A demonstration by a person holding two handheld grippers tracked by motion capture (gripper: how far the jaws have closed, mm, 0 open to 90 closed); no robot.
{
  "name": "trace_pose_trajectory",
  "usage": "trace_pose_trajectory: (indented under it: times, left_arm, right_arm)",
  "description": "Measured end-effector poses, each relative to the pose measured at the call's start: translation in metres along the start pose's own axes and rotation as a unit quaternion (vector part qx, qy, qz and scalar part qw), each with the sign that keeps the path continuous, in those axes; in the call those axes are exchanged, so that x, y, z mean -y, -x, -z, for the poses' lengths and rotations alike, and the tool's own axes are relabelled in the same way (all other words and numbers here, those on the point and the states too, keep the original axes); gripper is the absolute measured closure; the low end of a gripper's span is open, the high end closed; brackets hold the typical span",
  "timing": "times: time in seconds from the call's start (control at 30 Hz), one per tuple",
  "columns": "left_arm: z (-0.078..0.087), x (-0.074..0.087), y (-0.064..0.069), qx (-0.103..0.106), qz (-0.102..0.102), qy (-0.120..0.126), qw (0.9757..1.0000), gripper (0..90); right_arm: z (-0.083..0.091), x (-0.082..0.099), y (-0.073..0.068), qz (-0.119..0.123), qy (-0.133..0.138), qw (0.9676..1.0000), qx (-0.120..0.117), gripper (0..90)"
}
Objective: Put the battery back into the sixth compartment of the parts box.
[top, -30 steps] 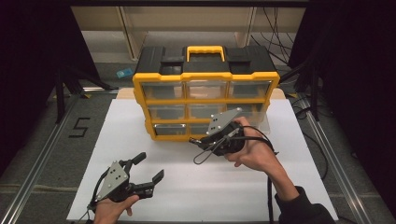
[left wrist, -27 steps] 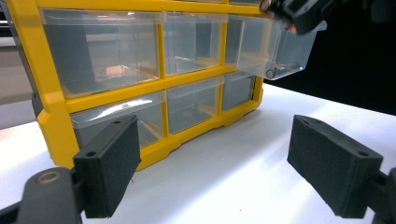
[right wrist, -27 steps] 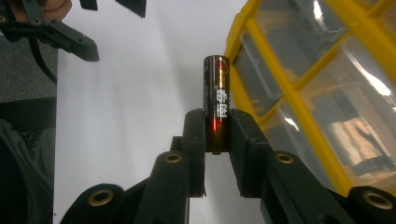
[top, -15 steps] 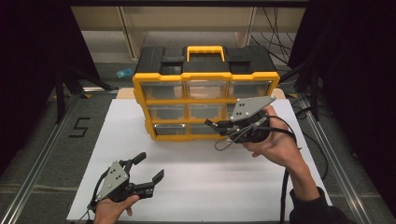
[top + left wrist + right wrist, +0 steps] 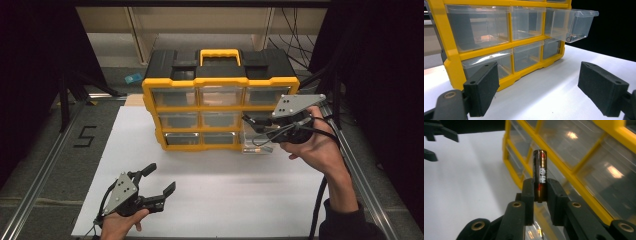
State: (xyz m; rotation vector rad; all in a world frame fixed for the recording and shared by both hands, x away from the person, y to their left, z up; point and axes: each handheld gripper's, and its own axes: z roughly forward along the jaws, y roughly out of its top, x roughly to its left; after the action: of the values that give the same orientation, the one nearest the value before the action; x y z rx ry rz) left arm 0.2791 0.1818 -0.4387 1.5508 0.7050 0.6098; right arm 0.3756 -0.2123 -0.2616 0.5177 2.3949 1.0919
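R gripper (image 5: 540, 192) jaws clamp battery (image 5: 540, 173) – prob by organizer (image 5: 220, 100)

We are holding our left gripper (image 5: 159, 183) low at about seven o'clock, near the bottom edge of the high view; its jaws are standing wide apart and pointing toward two o'clock, with our left hand (image 5: 117, 225) wrapping the grip from below. Our right hand (image 5: 315, 147) is sitting at about three o'clock, forearm running in from five o'clock. It is carrying our right gripper (image 5: 248, 124) level, pointing toward nine o'clock, jaws pressing together on a slim upright cylinder.
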Motion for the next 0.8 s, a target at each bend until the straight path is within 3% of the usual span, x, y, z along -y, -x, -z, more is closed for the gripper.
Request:
trace_pose_trajectory:
  times: [0.63,0.7,0.8]
  left_arm:
    - [0.0,0.0,0.0,0.0,-0.002,0.0,1.0,16.5]
    - [0.0,0.0,0.0,0.0,0.002,0.001,1.0,16.4]
    - [0.0,0.0,0.0,0.0,-0.001,0.0,1.0,16.4]
  right_arm:
    - [0.0,0.029,0.031,-0.043,-0.033,0.9979,0.035,76.9]
    - [0.001,0.029,0.031,-0.046,-0.039,0.9978,0.028,76.9]
    - [-0.003,0.032,0.032,-0.042,-0.058,0.9964,0.045,76.9]
